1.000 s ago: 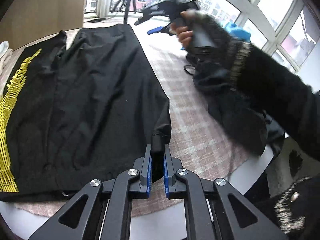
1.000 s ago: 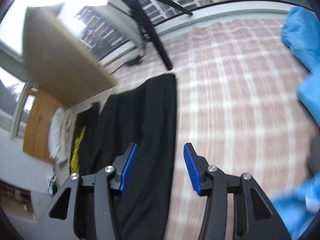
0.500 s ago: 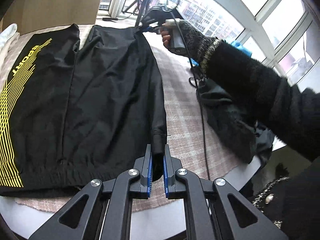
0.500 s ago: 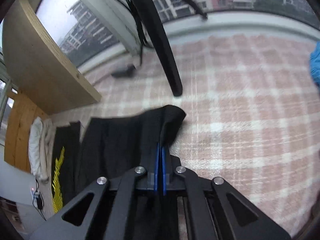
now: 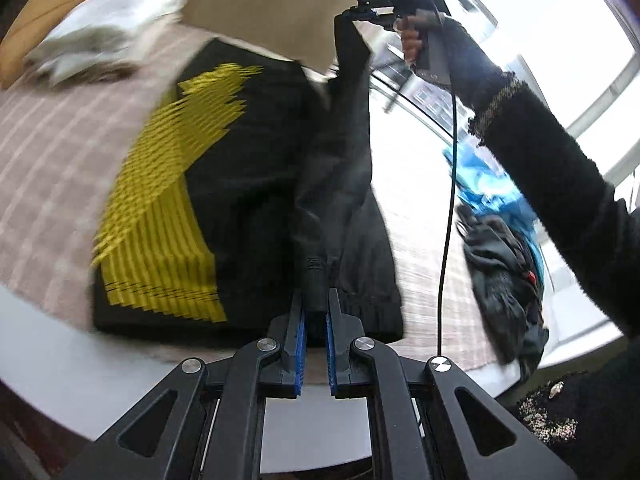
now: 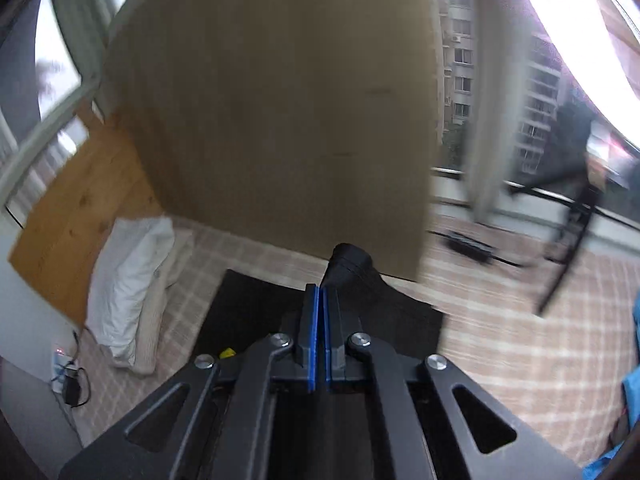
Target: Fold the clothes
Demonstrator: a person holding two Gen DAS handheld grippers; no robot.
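Black shorts (image 5: 248, 184) hang stretched between both grippers: left gripper (image 5: 316, 344) pinches the near end, right gripper (image 6: 319, 344) the far end.

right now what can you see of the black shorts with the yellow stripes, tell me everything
The black shorts look like thin, slightly shiny sports fabric with a fan of yellow stripes on one leg and a gathered waistband at the near edge. They lie on the pink checked tablecloth, blurred by motion. The plain leg is raised off the cloth along its outer edge: the left gripper is shut on the waistband corner, and the right gripper is shut on the far hem corner, held high.
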